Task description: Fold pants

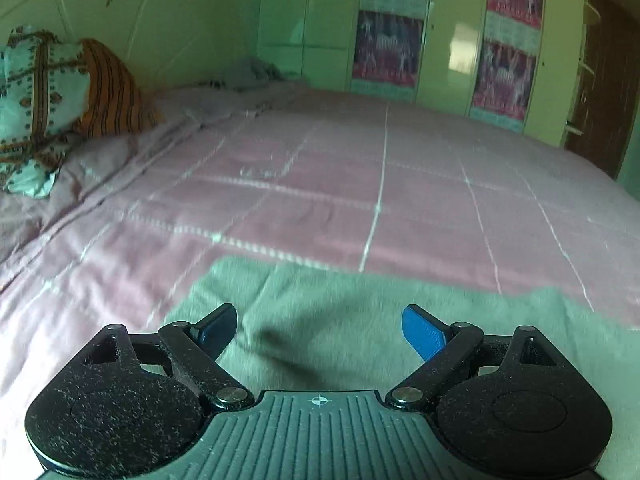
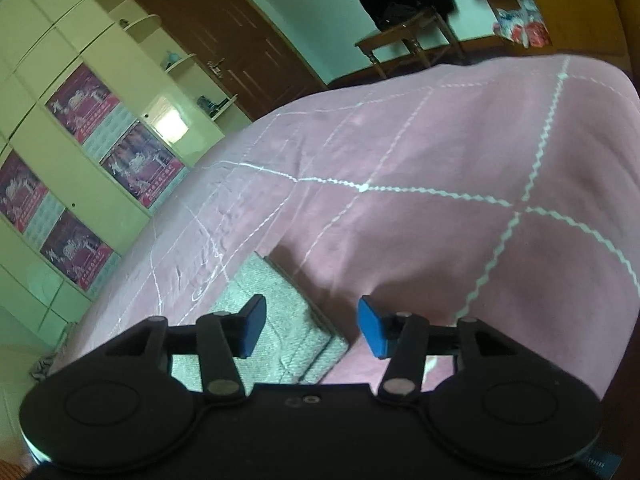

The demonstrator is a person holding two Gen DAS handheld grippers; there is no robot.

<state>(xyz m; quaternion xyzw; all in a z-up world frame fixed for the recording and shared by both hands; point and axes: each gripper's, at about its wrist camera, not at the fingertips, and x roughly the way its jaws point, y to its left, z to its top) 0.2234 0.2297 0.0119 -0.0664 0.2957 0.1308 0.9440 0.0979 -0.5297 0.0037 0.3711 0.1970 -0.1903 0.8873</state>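
Pants (image 1: 360,320) are lying folded on the pink bedspread (image 1: 320,184), just ahead of and under your left gripper (image 1: 320,332), whose fingers are standing apart, holding nothing. Your right gripper (image 2: 310,328) is hovering spread over the stack's corner; closing low risks catching bedspread or dragging layers askew

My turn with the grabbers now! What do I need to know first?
Left gripper: open, empty, above the grey-green pants.
Right gripper: open, empty, over the pants' corner.
The pants lie on the pink bedspread, near its front edge.
Done: in the right view they look folded into stacked layers.
Left: I can't tell if another fold is needed; check and tidy.
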